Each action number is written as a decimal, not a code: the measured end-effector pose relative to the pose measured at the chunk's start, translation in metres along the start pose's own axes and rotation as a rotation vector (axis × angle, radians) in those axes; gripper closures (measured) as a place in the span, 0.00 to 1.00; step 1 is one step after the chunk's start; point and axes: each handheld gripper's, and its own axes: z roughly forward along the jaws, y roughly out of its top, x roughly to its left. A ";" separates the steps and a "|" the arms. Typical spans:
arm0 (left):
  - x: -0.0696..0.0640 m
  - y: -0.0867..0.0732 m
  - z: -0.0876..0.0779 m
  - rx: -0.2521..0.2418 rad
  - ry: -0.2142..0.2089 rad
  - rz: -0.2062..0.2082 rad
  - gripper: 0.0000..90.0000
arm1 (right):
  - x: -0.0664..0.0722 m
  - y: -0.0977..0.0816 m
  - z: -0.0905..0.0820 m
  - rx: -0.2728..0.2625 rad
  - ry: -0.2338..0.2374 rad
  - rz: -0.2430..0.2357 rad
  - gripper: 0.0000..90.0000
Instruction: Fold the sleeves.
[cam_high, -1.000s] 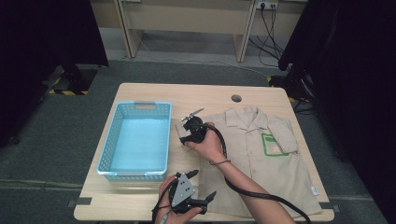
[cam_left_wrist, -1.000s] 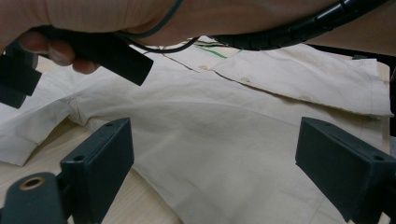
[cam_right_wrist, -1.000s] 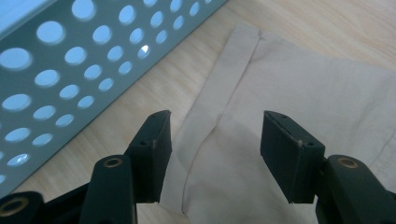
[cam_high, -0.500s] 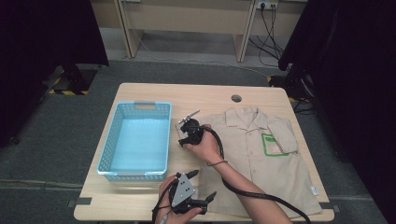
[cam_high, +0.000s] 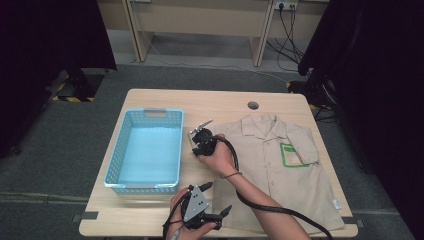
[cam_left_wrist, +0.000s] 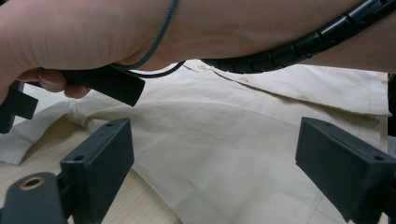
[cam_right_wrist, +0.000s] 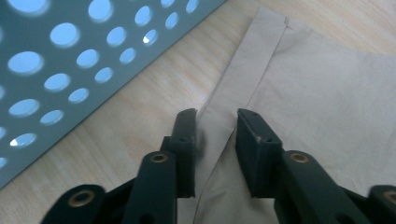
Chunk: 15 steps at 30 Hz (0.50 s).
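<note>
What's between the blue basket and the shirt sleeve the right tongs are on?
Just bare wooden table. In the right gripper view, that strip separates the blue basket from the hemmed edge of the shirt sleeve, which the right tongs straddle.

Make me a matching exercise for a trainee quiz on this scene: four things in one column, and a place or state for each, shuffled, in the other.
Things:
1. basket
2. shirt
3. left gripper
4. right gripper

Places or states:
A. spread flat on the table's right half
B. jaws wide apart, near the table's front edge
C. light blue, on the table's left half
D. jaws straddling the hem of a sleeve, not closed

Pairs: 1-C, 2-A, 3-B, 4-D
</note>
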 end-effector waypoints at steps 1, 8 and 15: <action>0.000 0.000 0.000 0.000 0.000 0.000 0.12 | 0.000 0.000 0.000 -0.001 0.002 0.000 0.83; 0.000 0.000 0.000 0.001 0.000 0.001 0.12 | 0.000 -0.001 0.000 -0.005 0.003 0.012 0.94; 0.000 0.000 0.000 0.001 -0.001 0.001 0.12 | 0.002 0.000 -0.001 0.002 0.009 0.013 0.97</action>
